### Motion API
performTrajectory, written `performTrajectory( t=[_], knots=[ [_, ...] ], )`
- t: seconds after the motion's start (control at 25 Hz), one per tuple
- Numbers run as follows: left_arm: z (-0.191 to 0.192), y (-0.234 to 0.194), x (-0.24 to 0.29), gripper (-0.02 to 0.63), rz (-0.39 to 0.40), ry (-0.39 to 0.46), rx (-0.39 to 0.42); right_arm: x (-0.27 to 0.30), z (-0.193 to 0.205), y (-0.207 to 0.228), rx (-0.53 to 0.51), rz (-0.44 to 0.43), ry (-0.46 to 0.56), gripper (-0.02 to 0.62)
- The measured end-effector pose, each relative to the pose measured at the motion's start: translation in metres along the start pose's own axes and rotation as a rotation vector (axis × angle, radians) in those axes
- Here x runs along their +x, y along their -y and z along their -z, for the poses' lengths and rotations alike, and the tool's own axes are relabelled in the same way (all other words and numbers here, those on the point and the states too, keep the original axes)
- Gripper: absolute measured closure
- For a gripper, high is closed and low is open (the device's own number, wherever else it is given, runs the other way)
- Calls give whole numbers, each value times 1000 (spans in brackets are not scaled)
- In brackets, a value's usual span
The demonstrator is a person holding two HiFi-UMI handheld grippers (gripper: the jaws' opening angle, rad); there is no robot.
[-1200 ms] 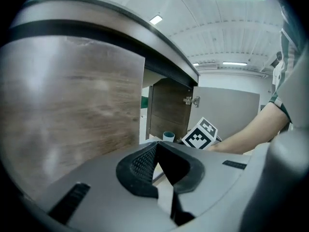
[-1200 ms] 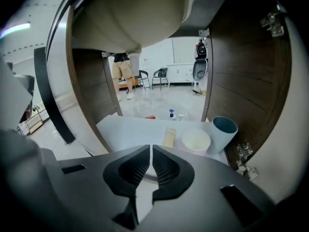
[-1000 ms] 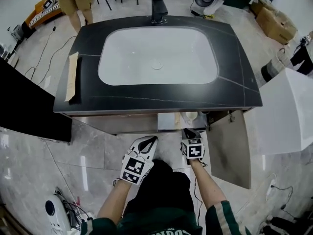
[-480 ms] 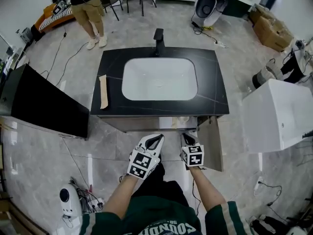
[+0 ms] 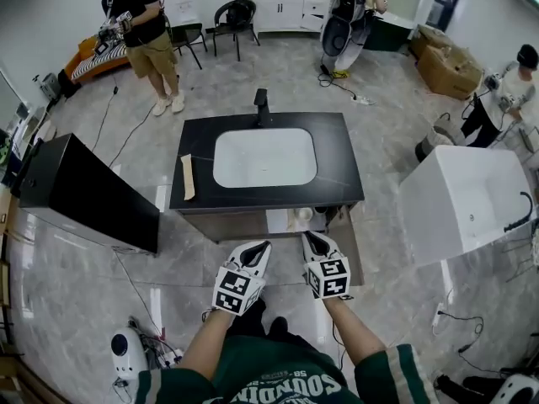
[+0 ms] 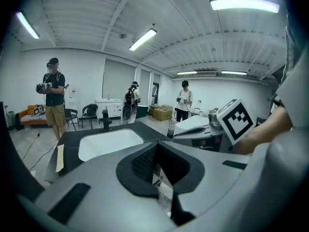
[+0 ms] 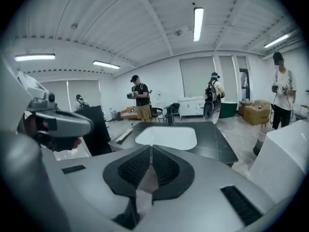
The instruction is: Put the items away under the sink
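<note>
**Both tongs shut and empty, items in the open cupboard**

We hold the left tongs (image 5: 262,247) and the right tongs (image 5: 310,237) side by side in front of us, near each other but not touching. In each gripper view the two jaws meet at their tips, and we see nothing pinched between them. Neither pair touches anything.

The items (image 5: 303,215) are pale shapes inside the cupboard (image 5: 240,224) under the sink (image 5: 264,158). We cannot tell what they are. The cupboard's door (image 5: 349,244) hangs open on the right side.

In the head view the items show just beyond the tip of the right tongs and off to the right of the left tongs, apart from both. Both gripper views look down onto the black table (image 5: 337,168) and the white basin, so the tongs are higher than the table and the items sit lower than them.

A black tap (image 5: 261,106) stands at the far edge of the table. A pale strip (image 5: 188,177) lies on its left part.
</note>
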State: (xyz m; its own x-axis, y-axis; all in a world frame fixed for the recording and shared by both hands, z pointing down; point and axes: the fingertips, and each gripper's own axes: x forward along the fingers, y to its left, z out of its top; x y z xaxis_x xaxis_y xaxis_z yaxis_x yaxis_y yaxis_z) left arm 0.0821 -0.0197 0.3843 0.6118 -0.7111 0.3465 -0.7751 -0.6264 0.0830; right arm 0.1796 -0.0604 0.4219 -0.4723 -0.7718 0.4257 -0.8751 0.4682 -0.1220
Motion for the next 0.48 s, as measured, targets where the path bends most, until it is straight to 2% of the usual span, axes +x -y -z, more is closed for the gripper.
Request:
performTrajectory(
  t=[0.24, 0.48],
  knots=[
    [-24, 3, -23, 595, -22, 33, -6, -34, -46, -22, 2, -27, 95, 545],
    [-26, -26, -45, 595, -27, 42, -7, -16, -63, -58, -30, -51, 109, 545]
  ],
)
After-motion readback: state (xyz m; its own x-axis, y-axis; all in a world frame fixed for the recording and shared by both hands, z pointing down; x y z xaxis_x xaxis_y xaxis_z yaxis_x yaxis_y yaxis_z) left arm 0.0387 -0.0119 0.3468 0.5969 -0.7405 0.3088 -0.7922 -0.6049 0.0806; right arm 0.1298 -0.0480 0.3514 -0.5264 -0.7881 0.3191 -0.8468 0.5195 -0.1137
